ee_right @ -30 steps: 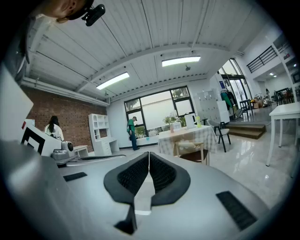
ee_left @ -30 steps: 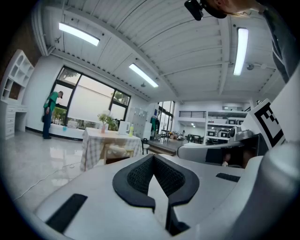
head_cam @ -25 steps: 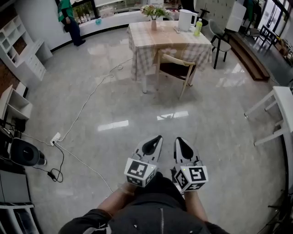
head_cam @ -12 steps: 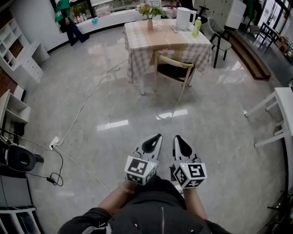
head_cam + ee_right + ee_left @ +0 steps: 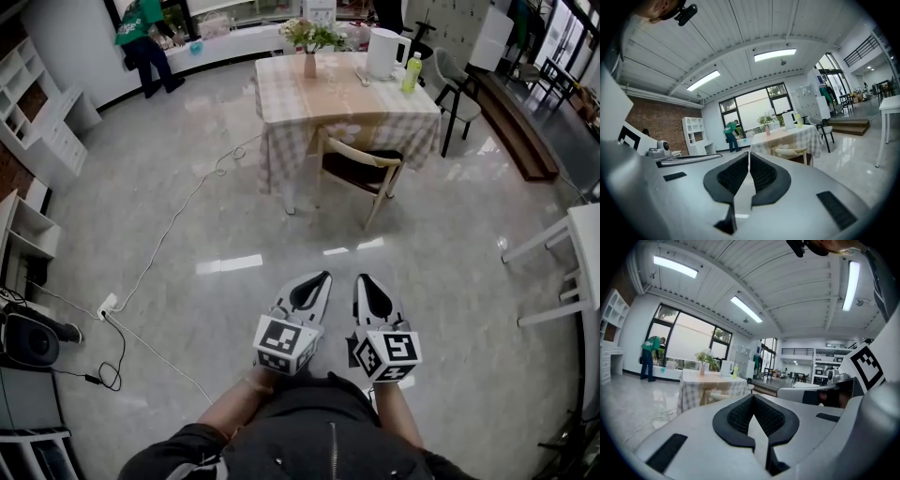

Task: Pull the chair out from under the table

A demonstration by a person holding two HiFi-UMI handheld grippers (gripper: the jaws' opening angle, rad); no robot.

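Far left: white open shelving unit (image 5: 39, 103) against the wall; below it, a round black appliance (image 5: 28, 339) on the glossy grey floor (image 5: 441, 281). Next: white power strip (image 5: 106, 306) lying on the floor, with a white cable (image 5: 178, 211) running from it toward the table. Back left: a person in a green top (image 5: 141, 33) standing at a long white counter, well apart from everything else. Foreground centre: left gripper (image 5: 320, 283), grey with black pads and a marker cube, fingers pressed together with nothing between them, held low over bare floor. Upper centre: square table with beige checked cloth (image 5: 337, 94), carrying a vase of flowers (image 5: 310, 45) at its far edge, a white electric kettle (image 5: 384, 52) and a yellow-green bottle (image 5: 410, 72) at its far right corner. Pale wooden chair with curved backrest and dark seat (image 5: 362, 150): pushed in at the near side of the table, seat partly under the hanging cloth, backrest facing the grippers, well apart from both of them. Just beside the left gripper: right gripper (image 5: 365, 286), same build, fingers likewise closed on nothing. Right of the table: grey shell chair on black legs (image 5: 461, 97). Far right edge: white table with slanted legs (image 5: 583, 234).
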